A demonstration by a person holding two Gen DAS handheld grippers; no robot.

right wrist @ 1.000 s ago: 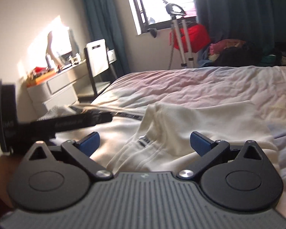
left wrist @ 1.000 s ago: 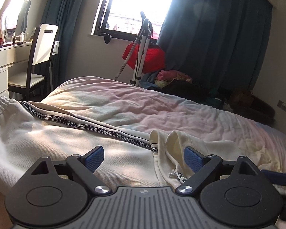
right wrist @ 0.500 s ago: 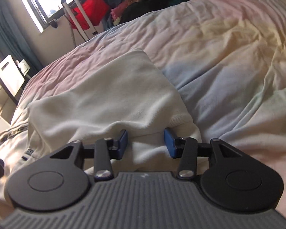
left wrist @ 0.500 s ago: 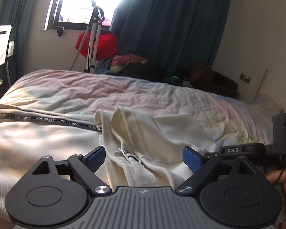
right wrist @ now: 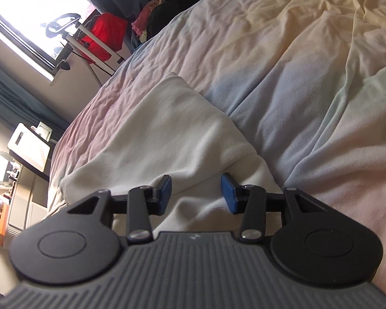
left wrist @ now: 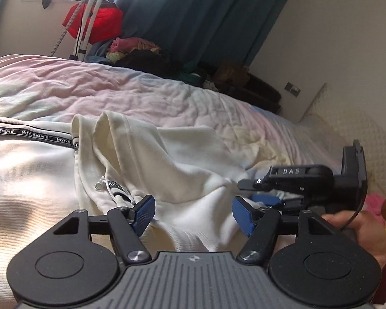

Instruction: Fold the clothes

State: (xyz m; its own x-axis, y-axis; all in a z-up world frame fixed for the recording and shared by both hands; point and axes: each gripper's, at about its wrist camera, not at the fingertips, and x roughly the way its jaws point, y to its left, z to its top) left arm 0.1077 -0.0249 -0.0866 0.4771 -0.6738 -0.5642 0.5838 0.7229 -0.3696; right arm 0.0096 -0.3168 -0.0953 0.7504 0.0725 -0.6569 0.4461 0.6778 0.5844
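Observation:
A cream garment (left wrist: 146, 154) with a black "NOT-SIMPLE" tape stripe (left wrist: 31, 135) lies on the bed, its end bunched and folded over. My left gripper (left wrist: 193, 212) is open, its blue pads either side of the ribbed hem. My right gripper (right wrist: 196, 193) is open, partly closed in, with the garment's ribbed cuff (right wrist: 200, 206) between its pads. The right gripper also shows in the left wrist view (left wrist: 265, 198), low at the cloth's right edge.
A pastel duvet (left wrist: 141, 97) covers the bed. Beyond it are a pile of clothes (left wrist: 141, 51), a red bag on a white stand (left wrist: 90, 23), dark curtains and a window. A white chair (right wrist: 28, 149) and desk stand on the left.
Both grippers moved right and down onto the garment's bunched end. The left jaws narrowed slightly. The right gripper tilted and its jaws opened a little around the cuff.

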